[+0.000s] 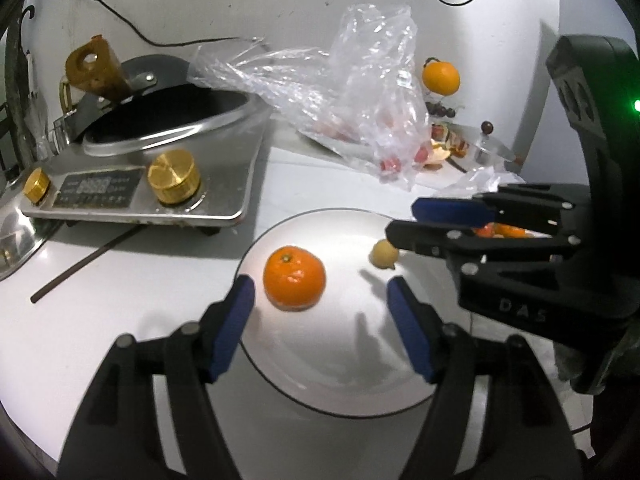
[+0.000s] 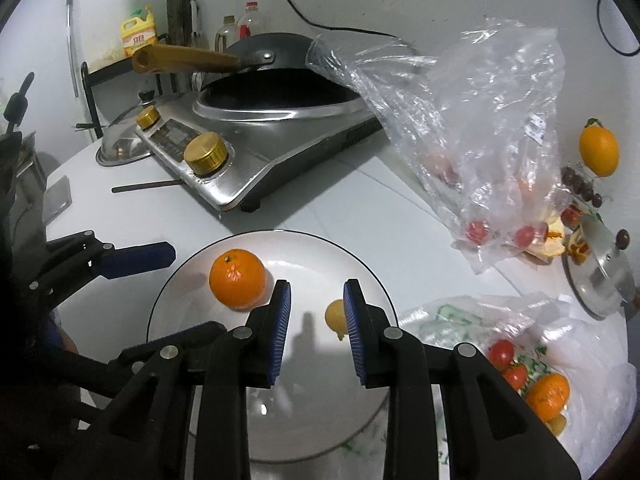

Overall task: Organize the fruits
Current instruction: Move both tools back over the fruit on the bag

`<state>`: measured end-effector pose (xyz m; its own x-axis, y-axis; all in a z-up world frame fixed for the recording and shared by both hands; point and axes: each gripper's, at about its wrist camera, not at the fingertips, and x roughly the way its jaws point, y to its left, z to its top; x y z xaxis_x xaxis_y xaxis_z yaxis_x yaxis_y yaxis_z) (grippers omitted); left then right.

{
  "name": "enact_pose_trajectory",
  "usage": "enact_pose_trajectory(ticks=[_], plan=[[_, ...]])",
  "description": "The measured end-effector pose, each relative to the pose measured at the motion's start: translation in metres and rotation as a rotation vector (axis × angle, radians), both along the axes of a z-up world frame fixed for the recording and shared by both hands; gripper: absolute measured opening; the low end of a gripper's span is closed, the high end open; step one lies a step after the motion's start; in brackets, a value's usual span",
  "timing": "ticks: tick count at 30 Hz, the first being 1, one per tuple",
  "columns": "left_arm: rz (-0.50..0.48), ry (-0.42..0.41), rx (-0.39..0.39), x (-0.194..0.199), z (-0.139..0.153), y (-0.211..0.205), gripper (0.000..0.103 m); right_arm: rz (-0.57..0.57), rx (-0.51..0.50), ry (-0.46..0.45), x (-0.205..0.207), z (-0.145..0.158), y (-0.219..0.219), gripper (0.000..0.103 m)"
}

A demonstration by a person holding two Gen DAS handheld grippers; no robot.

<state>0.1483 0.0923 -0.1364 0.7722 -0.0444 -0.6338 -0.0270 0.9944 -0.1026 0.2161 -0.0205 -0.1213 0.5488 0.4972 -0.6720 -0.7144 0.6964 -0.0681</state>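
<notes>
A white plate [image 1: 340, 384] [image 2: 176, 300] lies on the counter with an orange [image 1: 294, 278] [image 2: 237, 280] and a small yellow fruit [image 1: 383, 254] [image 2: 335, 316] on it. My left gripper [image 1: 320, 300] is open and empty, hovering over the plate just in front of the orange. My right gripper [image 2: 316, 300] is open and empty above the plate, the small yellow fruit just beyond its right finger; it also shows in the left wrist view [image 1: 404, 220]. A plastic bag [image 2: 532, 364] at the right holds tomatoes and another orange [image 2: 548, 396].
An induction cooker [image 1: 136, 184] [image 2: 248, 160] with a wok stands behind the plate. A chopstick [image 1: 88, 262] lies by it. A crumpled clear bag [image 1: 360, 96] [image 2: 480, 128] with red fruit, an orange [image 1: 441, 77] [image 2: 598, 151], grapes and a pot lid [image 2: 600, 276] are at the back right.
</notes>
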Motion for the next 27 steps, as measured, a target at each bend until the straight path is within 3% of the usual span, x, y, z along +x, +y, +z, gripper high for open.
enact_pose_trajectory(ticks=[5,9,27], plan=[[-0.001,0.0,0.002,-0.006,0.002,-0.011,0.07,-0.013,0.007,-0.015,-0.011,0.004,-0.013,0.031],[0.002,-0.002,0.005,-0.01,0.004,-0.021,0.07,-0.02,0.015,-0.024,-0.02,0.008,-0.025,0.037],[-0.056,0.013,0.032,-0.013,0.009,-0.084,0.07,-0.117,0.057,-0.04,-0.039,0.012,-0.105,0.038]])
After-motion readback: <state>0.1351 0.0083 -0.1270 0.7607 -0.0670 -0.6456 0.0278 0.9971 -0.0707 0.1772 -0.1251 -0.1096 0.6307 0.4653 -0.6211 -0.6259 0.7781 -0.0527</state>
